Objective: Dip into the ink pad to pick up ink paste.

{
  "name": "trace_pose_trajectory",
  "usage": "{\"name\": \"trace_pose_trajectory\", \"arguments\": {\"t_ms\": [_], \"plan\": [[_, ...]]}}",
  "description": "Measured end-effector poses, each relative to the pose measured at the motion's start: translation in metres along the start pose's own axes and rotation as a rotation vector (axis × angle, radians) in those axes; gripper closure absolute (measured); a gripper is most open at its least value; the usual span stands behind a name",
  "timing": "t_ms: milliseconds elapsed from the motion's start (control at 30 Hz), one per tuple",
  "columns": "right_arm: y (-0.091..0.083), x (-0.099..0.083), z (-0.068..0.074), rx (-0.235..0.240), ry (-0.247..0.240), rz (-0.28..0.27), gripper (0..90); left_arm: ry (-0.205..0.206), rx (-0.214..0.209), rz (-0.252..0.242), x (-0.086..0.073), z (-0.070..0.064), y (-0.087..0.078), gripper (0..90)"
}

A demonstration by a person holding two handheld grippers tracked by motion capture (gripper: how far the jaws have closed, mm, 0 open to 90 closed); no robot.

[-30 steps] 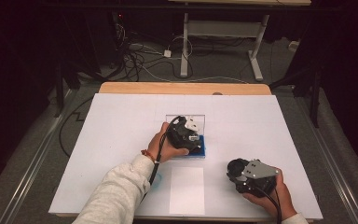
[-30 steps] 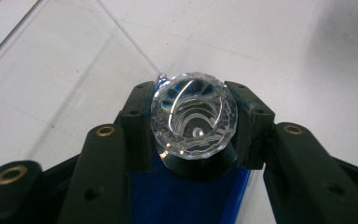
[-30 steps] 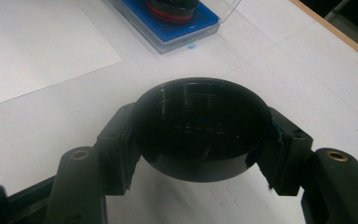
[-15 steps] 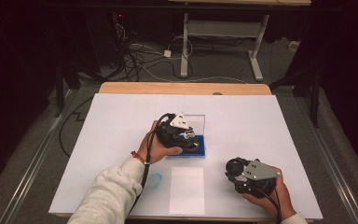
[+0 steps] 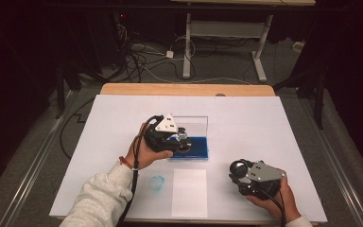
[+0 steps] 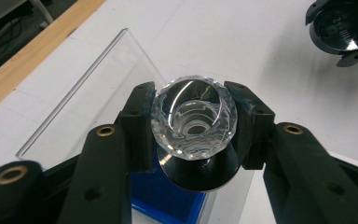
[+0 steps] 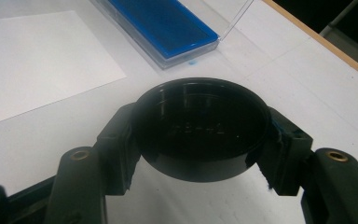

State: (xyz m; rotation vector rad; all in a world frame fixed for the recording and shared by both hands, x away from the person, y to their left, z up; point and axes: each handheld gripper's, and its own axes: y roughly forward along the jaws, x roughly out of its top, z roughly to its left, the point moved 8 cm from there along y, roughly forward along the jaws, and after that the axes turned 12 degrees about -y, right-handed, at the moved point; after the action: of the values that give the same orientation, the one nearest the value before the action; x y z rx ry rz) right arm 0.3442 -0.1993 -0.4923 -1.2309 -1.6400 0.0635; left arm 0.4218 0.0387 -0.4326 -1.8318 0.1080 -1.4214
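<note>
White sheeting covers the table [image 5: 264,123], with a wooden edge along its far side and a dark floor strewn with cables beyond it.

Over the middle of the table the left gripper [image 5: 182,138] has its two black jaws closed against the sides of a faceted clear glass knob [image 6: 194,119]. In the left gripper view the knob sits squarely between the fingers [image 6: 137,123], touching both pads, its hollow top facing the camera. Directly beneath the knob, and so just below the fingertips, is a round black base [image 6: 198,175]; whether knob and base are one piece I cannot tell. Under and behind the fingers lies a blue tray [image 6: 168,203] with a clear upright panel [image 6: 81,100] rising on its far side.

Near the front edge the right gripper [image 5: 240,171] is clamped on a round black cap [image 7: 200,126], the jaws parted just as wide as the cap and pressing on its rim from either side. The cap's open hollow faces the right gripper view's camera. Beyond those fingers the blue tray [image 7: 161,23] lies well apart, and a plain white paper sheet [image 7: 37,60] rests to their left in that view. A small blue ring mark [image 5: 157,182] shows on the table near the left forearm.
</note>
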Motion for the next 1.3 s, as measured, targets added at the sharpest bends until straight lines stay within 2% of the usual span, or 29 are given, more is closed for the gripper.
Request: {"name": "trace_pose_trajectory", "arguments": {"t_ms": [233, 567, 967, 1300], "plan": [[-0.003, 0.001, -0.002, -0.013, 0.003, -0.004, 38.8, 0.000, -0.013, -0.019, 0.000, -0.004, -0.010, 54.8], [-0.001, 0.002, -0.004, -0.003, 0.008, -0.005, 38.8, 0.036, -0.038, -0.034, 0.002, -0.016, -0.029, 54.8], [-0.002, 0.000, -0.009, -0.023, 0.016, 0.002, 38.8, 0.033, -0.052, -0.050, -0.003, -0.020, -0.044, 54.8], [0.000, -0.004, -0.012, -0.032, 0.034, 0.011, 38.8, 0.058, -0.062, -0.016, -0.010, -0.030, -0.051, 54.8]]}}
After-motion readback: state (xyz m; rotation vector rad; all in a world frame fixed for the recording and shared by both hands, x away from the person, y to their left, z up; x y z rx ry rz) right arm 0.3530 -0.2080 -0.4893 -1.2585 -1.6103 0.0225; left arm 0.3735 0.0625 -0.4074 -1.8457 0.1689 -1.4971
